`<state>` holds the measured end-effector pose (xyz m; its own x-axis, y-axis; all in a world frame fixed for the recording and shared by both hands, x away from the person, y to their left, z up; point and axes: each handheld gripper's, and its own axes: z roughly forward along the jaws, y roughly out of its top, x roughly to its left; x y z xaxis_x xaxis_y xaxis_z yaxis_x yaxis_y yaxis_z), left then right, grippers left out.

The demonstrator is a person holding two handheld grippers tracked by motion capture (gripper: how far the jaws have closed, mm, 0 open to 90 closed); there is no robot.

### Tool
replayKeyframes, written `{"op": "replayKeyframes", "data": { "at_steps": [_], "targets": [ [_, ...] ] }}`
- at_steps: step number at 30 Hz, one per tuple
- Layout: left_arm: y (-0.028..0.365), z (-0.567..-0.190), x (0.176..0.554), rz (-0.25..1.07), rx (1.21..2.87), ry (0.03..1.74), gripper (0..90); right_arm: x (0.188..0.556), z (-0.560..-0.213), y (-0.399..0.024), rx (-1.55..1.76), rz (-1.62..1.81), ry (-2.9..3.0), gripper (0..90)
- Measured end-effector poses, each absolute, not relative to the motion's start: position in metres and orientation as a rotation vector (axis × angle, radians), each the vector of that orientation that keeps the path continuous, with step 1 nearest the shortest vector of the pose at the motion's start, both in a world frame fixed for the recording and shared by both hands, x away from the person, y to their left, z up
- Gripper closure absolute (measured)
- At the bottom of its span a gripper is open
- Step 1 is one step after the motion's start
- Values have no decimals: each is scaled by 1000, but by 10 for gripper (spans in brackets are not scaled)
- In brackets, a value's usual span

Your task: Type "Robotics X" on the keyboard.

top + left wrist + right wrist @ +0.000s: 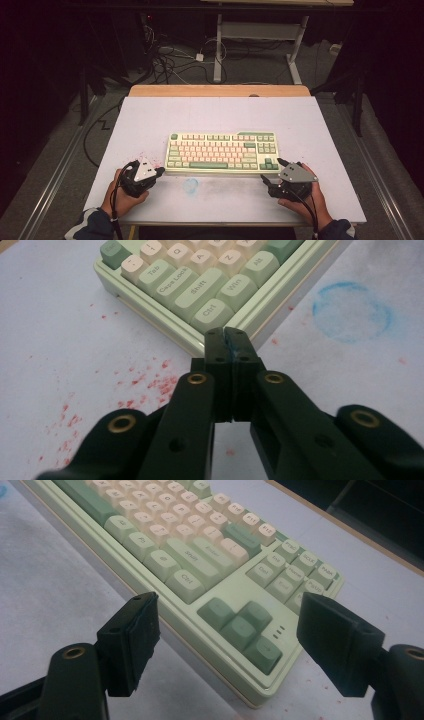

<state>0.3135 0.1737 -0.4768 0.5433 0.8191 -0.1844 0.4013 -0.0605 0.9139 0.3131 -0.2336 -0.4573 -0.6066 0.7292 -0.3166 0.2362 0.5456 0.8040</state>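
A: Where is the keyboard [222,151] placed?

B: It is laid flat near the middle of the white worktop [150,120], with its long side across. Green and cream keys are seen on it. The arrow keys [243,628] are found at its near right corner.

A: How is the left hand-held gripper [161,171] held?

B: It is held at about 8 o'clock from the keyboard, pointing toward 2 o'clock. In the left gripper view its jaws are pressed fully together and nothing is caught between them. The tips [224,335] are seen just before the near left corner of the keyboard, close to the Ctrl key [212,313]. Whether that corner is touched cannot be told.

A: And the right hand-held gripper [271,170]?

B: It is held at about 4 o'clock from the keyboard, pointing toward 10 o'clock. Its jaws are spread wide, and the near right corner of the keyboard is seen between them in the right gripper view. That corner is not pressed by the pads.

A: Are marks seen on the worktop?

B: Red specks [150,382] are scattered by the left corner, and a faint blue ring [190,185] is drawn at 6 o'clock from the keyboard.
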Motion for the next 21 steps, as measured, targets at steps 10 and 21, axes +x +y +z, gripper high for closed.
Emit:
{"op": "replayKeyframes", "data": {
  "at_steps": [10, 21],
  "targets": [
    [160, -463, 322, 438, 1673, 1018, 873, 313, -457, -234, 773, 977, 2133, 262],
    [119, -452, 339, 380, 1725, 938, 873, 314, -458, -233, 770, 968, 2134, 261]
  ]
}}
